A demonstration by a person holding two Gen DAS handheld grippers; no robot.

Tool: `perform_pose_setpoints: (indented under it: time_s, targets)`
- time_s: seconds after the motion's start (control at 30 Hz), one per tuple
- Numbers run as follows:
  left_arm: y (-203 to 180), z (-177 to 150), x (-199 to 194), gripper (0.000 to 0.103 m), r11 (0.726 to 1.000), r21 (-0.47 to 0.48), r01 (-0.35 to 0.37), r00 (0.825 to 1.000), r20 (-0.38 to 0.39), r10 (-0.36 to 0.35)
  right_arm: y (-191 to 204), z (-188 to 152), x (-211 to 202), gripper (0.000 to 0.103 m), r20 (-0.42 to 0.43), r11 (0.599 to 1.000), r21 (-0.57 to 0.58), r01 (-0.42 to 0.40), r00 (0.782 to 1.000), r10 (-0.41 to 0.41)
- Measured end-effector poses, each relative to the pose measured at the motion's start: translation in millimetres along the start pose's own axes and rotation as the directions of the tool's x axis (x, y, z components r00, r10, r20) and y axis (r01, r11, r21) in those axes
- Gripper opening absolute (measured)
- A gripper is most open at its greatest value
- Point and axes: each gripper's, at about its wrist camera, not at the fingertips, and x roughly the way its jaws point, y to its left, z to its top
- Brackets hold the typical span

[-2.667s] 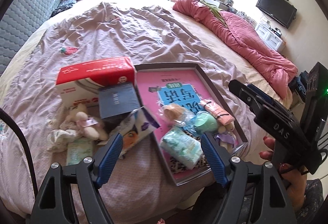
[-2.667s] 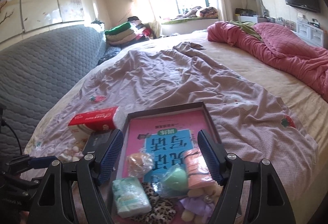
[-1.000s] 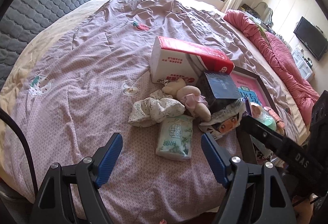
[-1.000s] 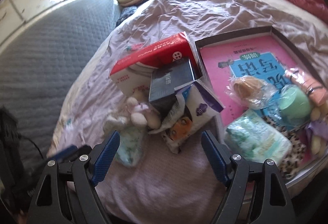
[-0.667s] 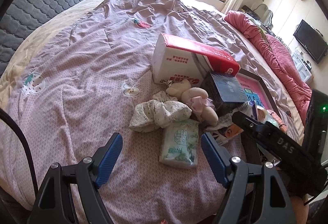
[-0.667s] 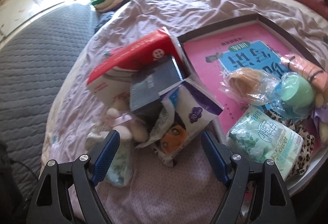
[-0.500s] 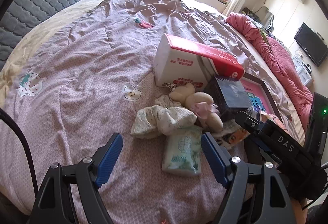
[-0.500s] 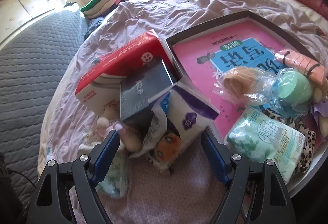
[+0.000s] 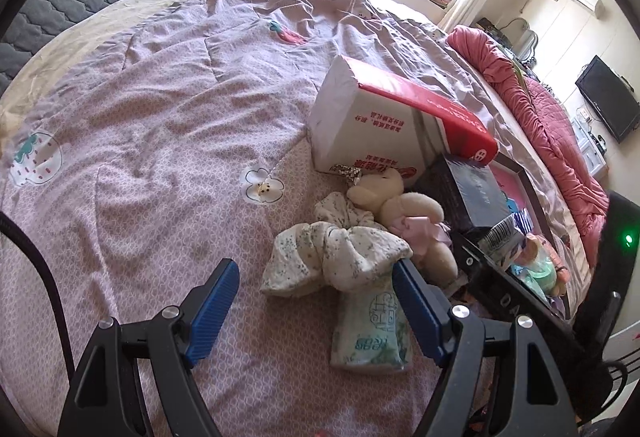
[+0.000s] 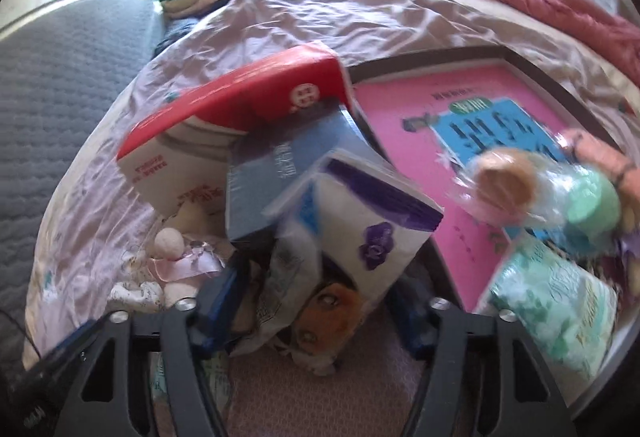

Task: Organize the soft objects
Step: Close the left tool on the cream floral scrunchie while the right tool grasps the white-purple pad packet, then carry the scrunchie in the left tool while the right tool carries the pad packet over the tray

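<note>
The bed (image 9: 152,125) has bare room left of the pile, where both tools, left (image 9: 316,301) and right (image 10: 316,313), are spread wide.

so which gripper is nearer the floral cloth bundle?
Left. The left gripper is open with the floral cloth bundle just ahead, between its fingertips. The right gripper sits further right, around the orange-printed packet.

L wrist cam low over bed, R nearer, both share red box (image 9: 400,125).
</note>
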Motion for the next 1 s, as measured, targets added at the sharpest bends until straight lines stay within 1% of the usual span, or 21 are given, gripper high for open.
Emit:
perform_pose_setpoints:
  time_s: [0.07,0.1,0.2,0.3,0.43,0.5,0.53,0.57,0.63,0.67,0.77,1.0]
  targets:
    - [-1,2,5,0.078,1.000,0.004,0.002,1.000,-0.006,-0.002,4,-1,0,0.050,0.001,0.999,-0.040,-0.015,1.000,0.015]
    - [-1,3,7,0.078,1.000,0.004,0.003,1.000,-0.007,-0.003,4,-2,-1,0.048,0.003,0.999,-0.051,-0.016,1.000,0.016]
    - [-1,4,15,0.078,1.000,0.010,-0.002,1.000,-0.016,0.002,0,-2,-1,0.046,0.000,0.995,-0.078,-0.055,0.999,0.055]
    - [2,4,23,0.078,1.000,0.003,0.013,1.000,-0.026,-0.013,-3,-3,-6,0.044,0.005,0.988,-0.119,-0.095,0.995,0.097]
    - [9,7,32,0.066,0.996,-0.045,0.074,0.996,-0.048,-0.076,-5,-3,-22,0.042,0.021,0.973,-0.174,-0.151,0.987,0.157]
    - [11,9,33,0.054,0.995,-0.052,0.085,0.995,-0.040,-0.087,-4,-2,-27,0.042,0.022,0.969,-0.182,-0.165,0.985,0.172]
    - [11,10,33,0.044,0.995,-0.049,0.088,0.995,-0.034,-0.090,-4,-2,-29,0.042,0.022,0.966,-0.190,-0.173,0.983,0.181]
    - [11,11,33,0.032,0.994,-0.044,0.095,0.995,-0.027,-0.096,-2,-2,-31,0.042,0.019,0.963,-0.199,-0.181,0.982,0.189]
    - [11,12,33,0.021,0.995,-0.036,0.098,0.995,-0.017,-0.098,-1,-3,-36,0.042,0.021,0.960,-0.209,-0.185,0.981,0.194]
    - [10,12,32,0.017,0.995,-0.031,0.099,0.995,-0.013,-0.100,-1,-2,-37,0.042,0.020,0.958,-0.212,-0.191,0.980,0.200]
    - [7,13,28,0.011,0.995,-0.008,0.095,0.995,0.005,-0.095,-1,-1,-45,0.042,0.027,0.955,-0.221,-0.199,0.977,0.210]
    - [-11,6,-6,0.010,0.995,0.083,0.051,0.995,0.087,-0.058,-8,6,-63,0.042,0.058,0.949,-0.223,-0.224,0.968,0.243]
